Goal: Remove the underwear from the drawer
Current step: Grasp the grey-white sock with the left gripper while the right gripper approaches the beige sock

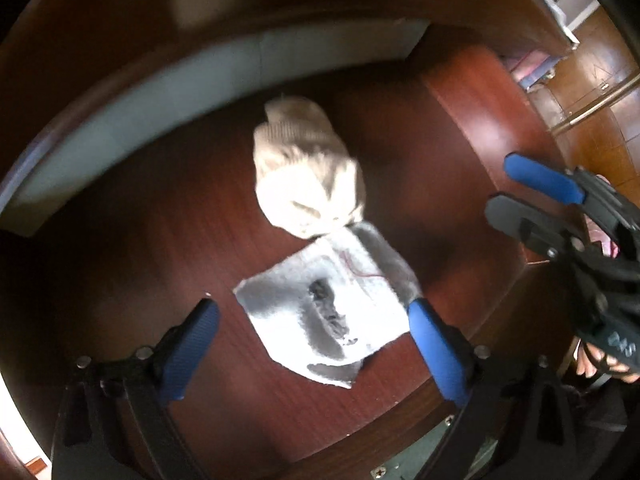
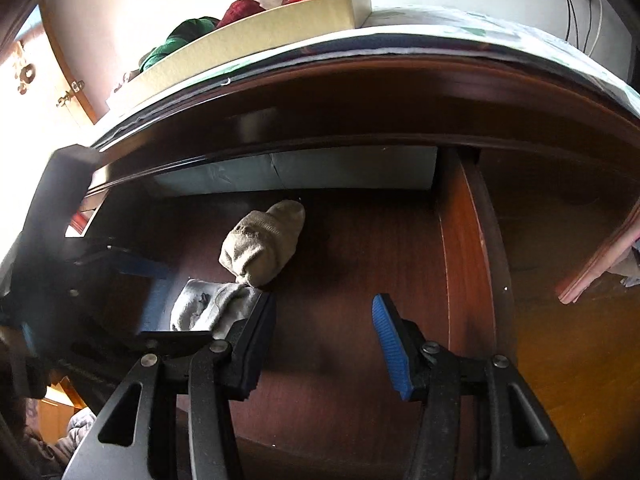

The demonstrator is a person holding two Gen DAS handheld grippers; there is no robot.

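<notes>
The open wooden drawer point(image 1: 472, 112) holds a folded grey underwear point(image 1: 328, 308) near its front and a rolled beige garment point(image 1: 308, 168) behind it, touching it. My left gripper point(image 1: 312, 324) is open, hovering over the grey underwear with a finger on each side. My right gripper point(image 2: 324, 320) is open and empty over the drawer floor, right of the clothes; it also shows at the right edge of the left wrist view point(image 1: 516, 188). In the right wrist view the grey underwear point(image 2: 212, 308) lies left of my fingers, the beige garment point(image 2: 264, 244) beyond it.
A pale blue-grey box point(image 2: 296, 172) stands at the back of the drawer. The drawer's right side wall point(image 2: 472, 264) is close to my right gripper. On the cabinet top sits a cream tray point(image 2: 256, 36) with red, green and white fabrics.
</notes>
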